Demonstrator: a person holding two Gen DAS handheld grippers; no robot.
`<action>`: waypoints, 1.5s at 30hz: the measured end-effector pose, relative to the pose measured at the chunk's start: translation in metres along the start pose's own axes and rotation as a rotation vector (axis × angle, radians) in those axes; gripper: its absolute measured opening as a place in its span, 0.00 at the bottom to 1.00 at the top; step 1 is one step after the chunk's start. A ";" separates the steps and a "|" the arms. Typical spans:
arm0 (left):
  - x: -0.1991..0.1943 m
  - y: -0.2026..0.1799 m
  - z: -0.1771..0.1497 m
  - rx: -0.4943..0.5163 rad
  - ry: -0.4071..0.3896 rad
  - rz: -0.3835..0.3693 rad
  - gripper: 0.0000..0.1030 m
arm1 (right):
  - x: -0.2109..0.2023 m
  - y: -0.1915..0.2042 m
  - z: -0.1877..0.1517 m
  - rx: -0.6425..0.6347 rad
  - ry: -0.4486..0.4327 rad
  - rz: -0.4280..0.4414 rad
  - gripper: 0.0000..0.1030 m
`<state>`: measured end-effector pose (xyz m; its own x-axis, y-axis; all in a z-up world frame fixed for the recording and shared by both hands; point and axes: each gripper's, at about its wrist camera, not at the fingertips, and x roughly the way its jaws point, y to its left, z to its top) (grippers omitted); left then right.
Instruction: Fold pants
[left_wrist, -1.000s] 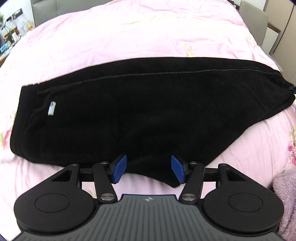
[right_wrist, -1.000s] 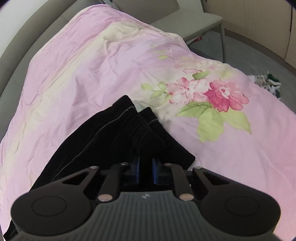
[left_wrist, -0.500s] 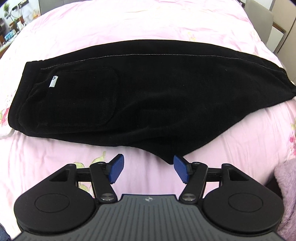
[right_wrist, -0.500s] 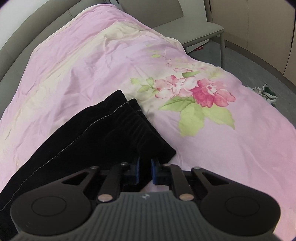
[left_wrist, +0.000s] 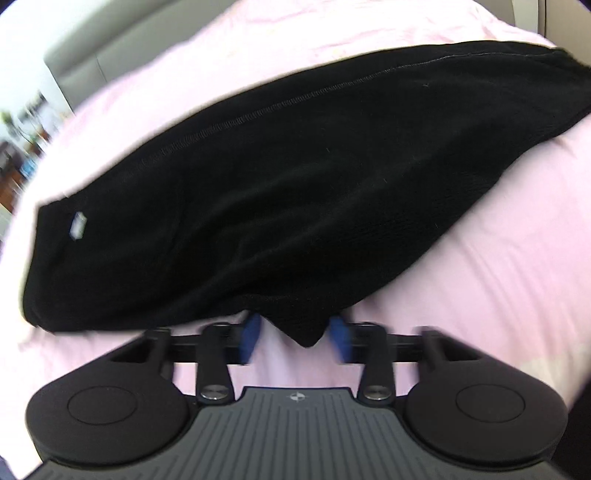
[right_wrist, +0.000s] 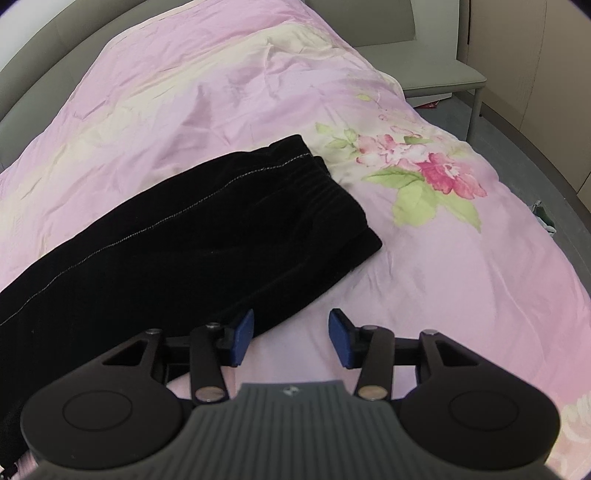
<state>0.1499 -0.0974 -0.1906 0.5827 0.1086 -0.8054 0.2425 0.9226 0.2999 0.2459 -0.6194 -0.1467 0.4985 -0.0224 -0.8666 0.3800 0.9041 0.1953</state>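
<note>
Black pants (left_wrist: 295, 192) on a pink bedspread (right_wrist: 221, 92).
Left gripper (left_wrist: 295, 341) jaws closing, blurred, seemingly not yet pinching the crotch point between them; right gripper (right_wrist: 291, 338) jaws opening, spread beside the leg.

Left wrist view: the camera sits behind the left gripper (left_wrist: 295, 341), looking steeply down at close range across the black fleece pants (left_wrist: 295, 192) laid lengthwise on the pink floral satin bedspread (left_wrist: 498, 258); motion blur softens the frame. Right wrist view: the camera sits behind the right gripper (right_wrist: 291, 338), tilted down over the cuff end of the pants (right_wrist: 184, 251), facing along the bedspread (right_wrist: 461, 277) towards the grey upholstered bench (right_wrist: 424, 74). Both views share the pants and the surrounding bedspread.
</note>
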 end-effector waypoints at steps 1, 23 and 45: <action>-0.007 0.006 0.004 -0.044 -0.024 -0.016 0.19 | 0.000 0.002 -0.001 -0.009 0.003 0.003 0.42; 0.036 0.078 -0.018 -0.452 0.436 -0.338 0.00 | -0.008 0.031 -0.013 -0.278 0.016 -0.086 0.47; 0.061 0.217 0.073 -0.274 0.111 -0.157 0.32 | 0.023 0.302 -0.078 -0.735 0.065 0.273 0.48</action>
<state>0.2945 0.0822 -0.1371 0.4629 -0.0167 -0.8862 0.0958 0.9949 0.0313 0.3113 -0.3131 -0.1433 0.4445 0.2459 -0.8614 -0.3738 0.9248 0.0711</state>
